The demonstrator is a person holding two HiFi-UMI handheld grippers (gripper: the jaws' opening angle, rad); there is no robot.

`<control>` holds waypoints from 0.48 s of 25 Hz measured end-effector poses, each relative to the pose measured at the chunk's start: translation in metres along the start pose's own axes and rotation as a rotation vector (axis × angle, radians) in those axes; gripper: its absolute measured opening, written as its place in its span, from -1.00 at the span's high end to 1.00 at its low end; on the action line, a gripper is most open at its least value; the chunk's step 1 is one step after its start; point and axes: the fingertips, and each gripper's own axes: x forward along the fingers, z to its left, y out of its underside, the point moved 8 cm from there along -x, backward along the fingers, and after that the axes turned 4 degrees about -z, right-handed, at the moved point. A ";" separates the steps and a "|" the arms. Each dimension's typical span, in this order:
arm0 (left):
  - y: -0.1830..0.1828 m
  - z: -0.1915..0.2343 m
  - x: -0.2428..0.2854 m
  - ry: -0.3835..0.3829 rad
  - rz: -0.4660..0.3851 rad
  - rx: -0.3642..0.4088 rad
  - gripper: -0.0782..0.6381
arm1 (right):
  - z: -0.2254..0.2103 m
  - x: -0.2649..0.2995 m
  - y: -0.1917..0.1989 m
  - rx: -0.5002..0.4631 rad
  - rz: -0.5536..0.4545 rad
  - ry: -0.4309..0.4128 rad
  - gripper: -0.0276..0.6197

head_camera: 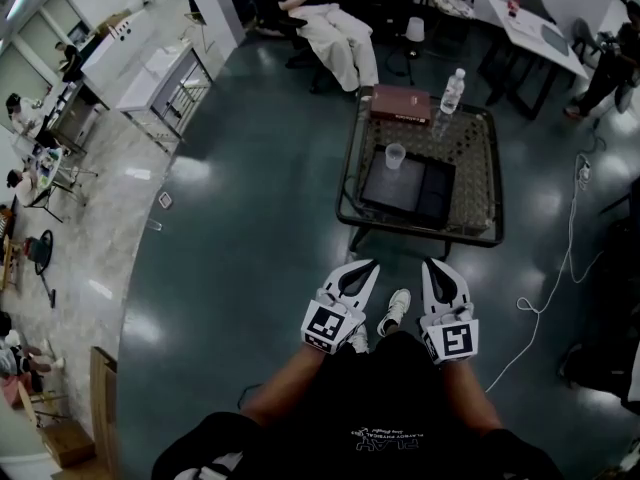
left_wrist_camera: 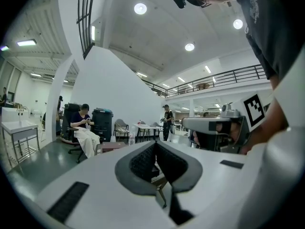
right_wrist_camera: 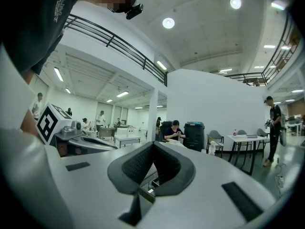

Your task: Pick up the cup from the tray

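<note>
So: L tongs (head_camera: 371, 264), R tongs (head_camera: 431, 263) closed; cup (head_camera: 395, 156) on tray (head_camera: 432, 194).

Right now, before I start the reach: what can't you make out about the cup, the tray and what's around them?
Cup: head view, too small to tell whether it holds anything; hidden behind the left gripper and the right gripper in their own views.
Tray: head view, dark and small; rim depth unreadable.
Bottle: label too small to read in every view.

Left gripper (head_camera: 368, 268), right gripper (head_camera: 434, 268): white shells, dark ribbed pads (left_wrist_camera: 143, 163), black-white marker cubes (head_camera: 328, 324). Black printed shirt (head_camera: 380, 413); white shoe (head_camera: 396, 310).
</note>
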 end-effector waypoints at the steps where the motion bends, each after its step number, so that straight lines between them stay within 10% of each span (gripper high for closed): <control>1: -0.001 0.001 0.003 -0.001 0.000 0.003 0.76 | -0.002 0.002 0.001 0.001 0.000 -0.002 0.89; 12: 0.001 0.014 0.044 -0.040 0.023 -0.042 0.76 | -0.041 0.030 0.011 0.019 -0.014 -0.050 0.89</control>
